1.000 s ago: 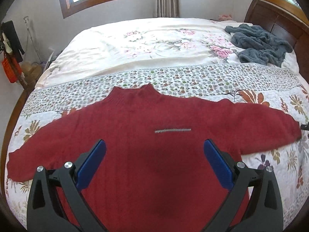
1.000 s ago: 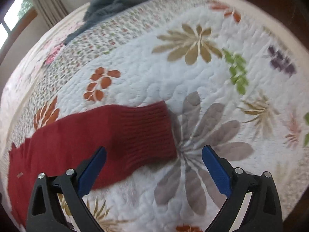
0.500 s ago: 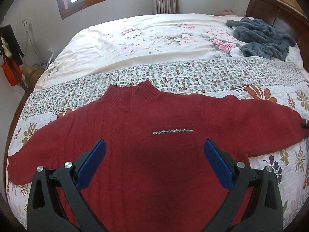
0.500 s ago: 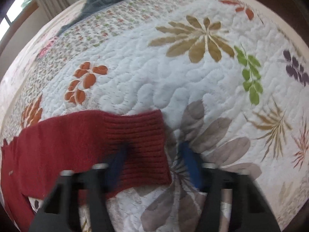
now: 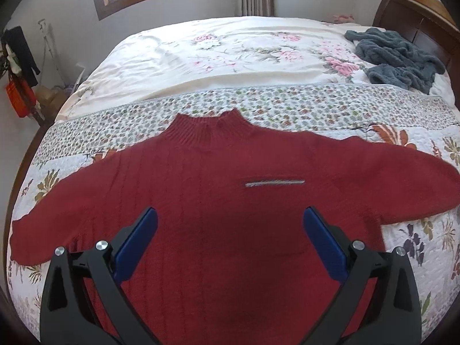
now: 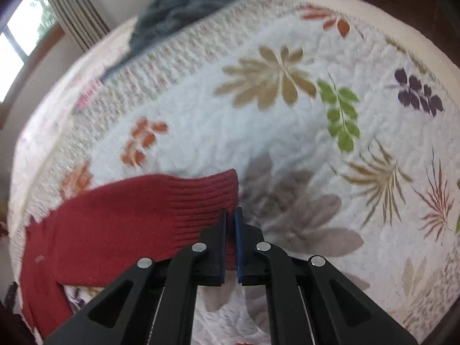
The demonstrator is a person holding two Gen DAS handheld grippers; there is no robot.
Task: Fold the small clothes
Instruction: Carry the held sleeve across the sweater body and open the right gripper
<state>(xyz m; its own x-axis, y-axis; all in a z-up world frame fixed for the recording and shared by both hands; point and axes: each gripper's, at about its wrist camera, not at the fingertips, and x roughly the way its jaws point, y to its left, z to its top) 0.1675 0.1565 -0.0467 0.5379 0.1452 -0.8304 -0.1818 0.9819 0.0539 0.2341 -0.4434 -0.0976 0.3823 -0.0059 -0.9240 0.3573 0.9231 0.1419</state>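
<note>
Lying flat on the quilt (image 5: 287, 106): one red sweater (image 5: 218, 201), front side up, both sleeves spread wide to the sides. Looking soft and knitted, with long ribs running down the body, a ribbed high neck, and one thin silvery stripe (image 5: 274, 183) stitched across the chest. Covering the bed: a puffy white quilt with stitched bumps and printed leaves in tan, green, purple and orange, plus a band of tiny flowers. Spreading beyond that, a smooth cream sheet (image 5: 218, 54) with pink roses. Sitting bunched up near the dark wooden headboard (image 5: 414, 20): one fuzzy grey-blue blanket (image 5: 399, 60).

Hanging over the sweater's lower body: left gripper (image 5: 230, 230), its two blue pads far apart, holding nothing. Pinching the ribbed cuff (image 6: 207, 201) at the end of one sleeve: right gripper (image 6: 230, 215), its two pads pressed together on the cuff's edge, with a bit of red knit showing between them. Lifting a little off the quilt there, the cuff.
</note>
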